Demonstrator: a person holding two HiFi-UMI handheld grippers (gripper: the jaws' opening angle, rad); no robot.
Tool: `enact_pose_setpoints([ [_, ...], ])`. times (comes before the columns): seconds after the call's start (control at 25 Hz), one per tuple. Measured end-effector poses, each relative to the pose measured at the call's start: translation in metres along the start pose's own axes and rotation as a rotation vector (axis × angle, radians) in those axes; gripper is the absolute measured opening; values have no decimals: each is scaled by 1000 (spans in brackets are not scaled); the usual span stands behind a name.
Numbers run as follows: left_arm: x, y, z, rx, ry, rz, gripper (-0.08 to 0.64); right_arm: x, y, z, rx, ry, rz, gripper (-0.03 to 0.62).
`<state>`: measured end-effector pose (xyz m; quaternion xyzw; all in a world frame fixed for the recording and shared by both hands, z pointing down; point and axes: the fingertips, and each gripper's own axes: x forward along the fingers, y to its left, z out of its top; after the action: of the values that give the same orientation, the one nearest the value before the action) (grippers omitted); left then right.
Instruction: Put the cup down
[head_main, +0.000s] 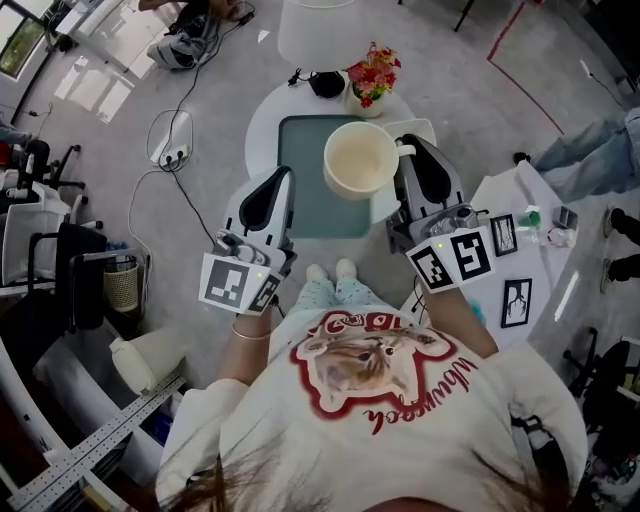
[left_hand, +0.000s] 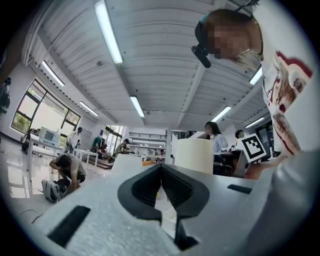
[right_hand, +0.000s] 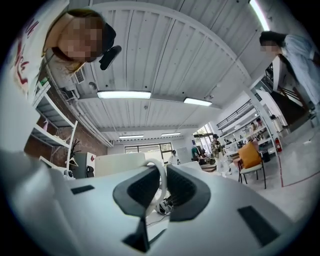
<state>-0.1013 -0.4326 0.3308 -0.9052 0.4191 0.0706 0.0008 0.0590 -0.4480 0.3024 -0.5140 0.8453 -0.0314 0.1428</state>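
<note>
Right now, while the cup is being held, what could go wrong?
The right tool grips the cup only by its thin handle, so it could swing or slip out. The flowers stand close by, so lowering it carelessly might knock them over. It might also land on the edge of the tray and tip.

White cat-print T-shirt (head_main: 300, 440), bracelet (head_main: 250, 335); pale grey left gripper (head_main: 283, 178) and right gripper (head_main: 407, 152), black-and-white marker cubes (head_main: 238, 283).

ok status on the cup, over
Left tool shut, empty. Right tool shut on cup handle, cup over tray right edge. Flower vase beyond, off the path.
</note>
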Motion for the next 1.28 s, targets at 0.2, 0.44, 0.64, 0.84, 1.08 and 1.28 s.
enact_pose_setpoints([
  [0.2,-1,14,-9,-27,30,-31,15,6,-2,-11,8,-3,-50,57],
  [0.44,-4,28,-29,-62,45,-23,15,12,-6,-43,-7,27,-73,57],
  [0.64,-3,31,-46,-85,56,-38,15,18,-18,-76,0,72,-101,57],
  [0.84,-8,38,-63,-121,68,-34,15,33,-28,-108,12,87,-104,57],
  [1.08,-9,37,-86,-161,96,-49,14,50,-41,-145,17,109,-115,57],
  [1.28,-18,45,-106,-193,116,-32,15,61,-44,-174,17,129,-116,57],
])
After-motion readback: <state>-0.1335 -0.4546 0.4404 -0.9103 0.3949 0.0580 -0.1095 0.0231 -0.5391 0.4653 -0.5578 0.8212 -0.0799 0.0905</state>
